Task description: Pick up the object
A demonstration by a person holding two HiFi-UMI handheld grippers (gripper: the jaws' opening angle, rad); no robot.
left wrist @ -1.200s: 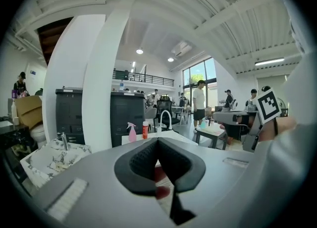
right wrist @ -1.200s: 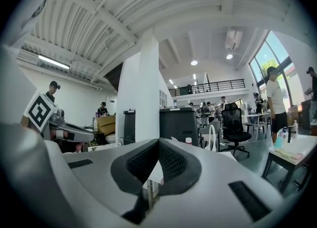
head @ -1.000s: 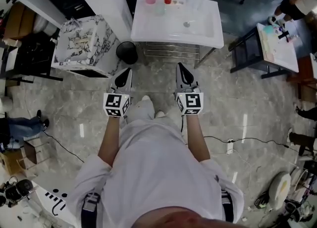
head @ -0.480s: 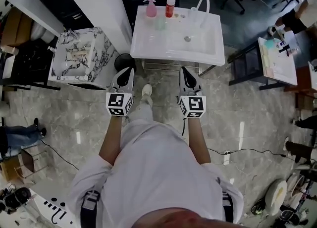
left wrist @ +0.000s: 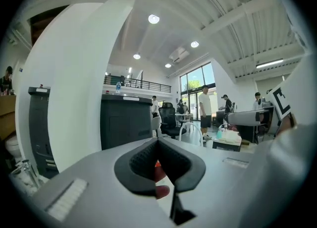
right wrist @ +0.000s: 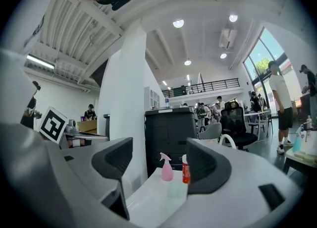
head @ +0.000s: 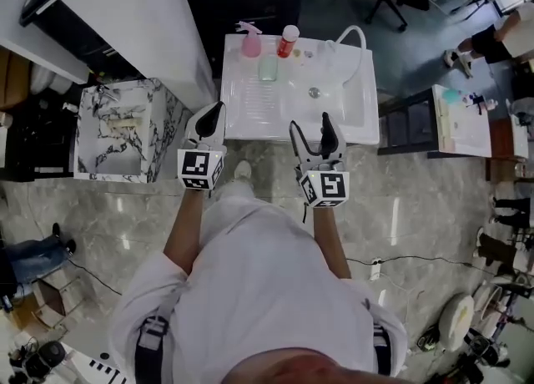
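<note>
The white counter (head: 250,128) with its moulded basin stands directly ahead of the person. A white pillar (head: 108,15) and a marble-patterned box (head: 117,128) flank it on the left. A dark stand (head: 410,119) sits just beside its right edge. A curved white tap (head: 350,36) rises at the back right, with the drain (head: 314,92) in front of it. On the marble floor (head: 417,207), a cable (head: 392,259) trails off to the person's right.

Both grippers hang over the counter's front edge, and the ribbed front part of its surface lies bare ahead of them.

Three items stand at the back left of the counter. They are a pink spray bottle (head: 251,42), a red bottle (head: 287,40) just to its right, and a pale green cup (head: 267,68) in front, between the two. Which one is the object to pick up cannot be told.

The left gripper (head: 213,111) has its fingers (left wrist: 143,165) together with nothing held. A reddish patch shows past the tips, possibly one of the bottles. The right gripper (head: 310,126) has its fingers (right wrist: 205,165) apart and opening, with nothing against the pads. In the right gripper view both bottles and the cup appear framed in the gap, well beyond the tips.
</note>
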